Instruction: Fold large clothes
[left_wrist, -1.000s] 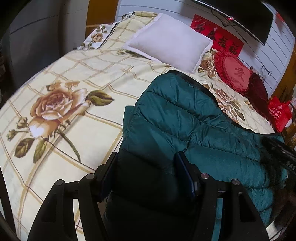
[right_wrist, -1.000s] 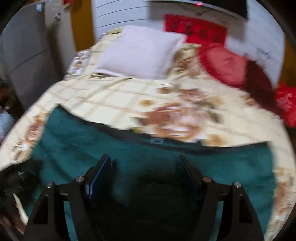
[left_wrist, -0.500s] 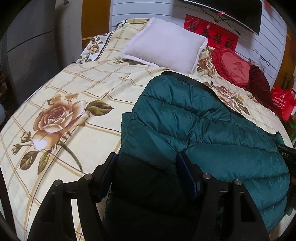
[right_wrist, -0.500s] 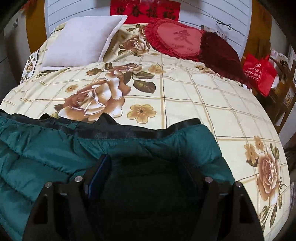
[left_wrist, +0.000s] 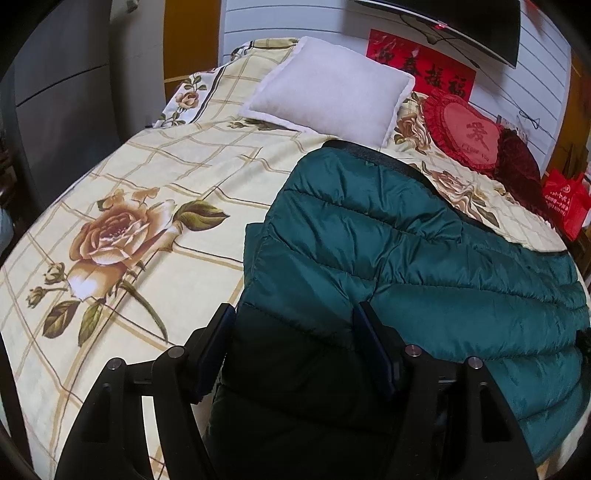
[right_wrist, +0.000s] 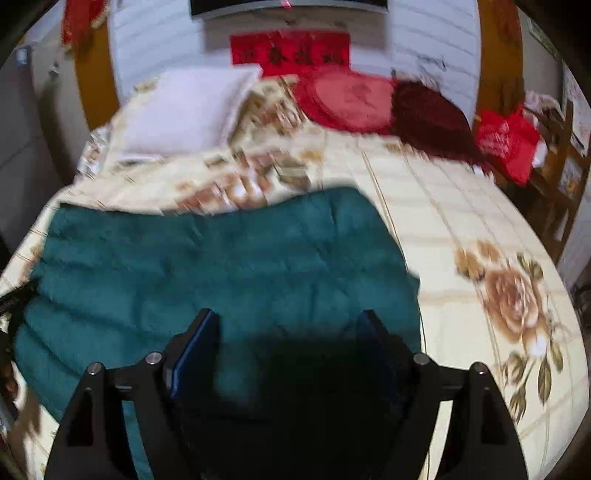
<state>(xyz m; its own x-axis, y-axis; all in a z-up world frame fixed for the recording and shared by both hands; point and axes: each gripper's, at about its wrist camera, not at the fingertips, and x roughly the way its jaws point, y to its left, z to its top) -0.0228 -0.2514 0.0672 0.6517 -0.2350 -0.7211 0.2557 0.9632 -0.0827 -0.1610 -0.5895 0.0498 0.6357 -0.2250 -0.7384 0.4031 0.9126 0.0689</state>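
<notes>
A dark green quilted puffer jacket (left_wrist: 424, 251) lies spread on the bed; it also fills the lower left of the blurred right wrist view (right_wrist: 221, 266). My left gripper (left_wrist: 295, 321) is open, its jaws wide apart over the jacket's near left part, with nothing held. My right gripper (right_wrist: 288, 325) is open over the jacket's near right part, also empty. The jacket's dark trimmed edge (left_wrist: 388, 162) faces the pillows.
The bed has a cream floral checked cover (left_wrist: 147, 206). A white pillow (left_wrist: 332, 92), a red heart cushion (left_wrist: 469, 129) and a dark red cushion (left_wrist: 517, 162) lie at the head. A red bag (right_wrist: 509, 140) stands beside the bed on the right.
Both grippers have pulled back and up from the jacket, staying open. The right wrist view has swung about and is blurred now. The jacket's right part now lies more gathered.
</notes>
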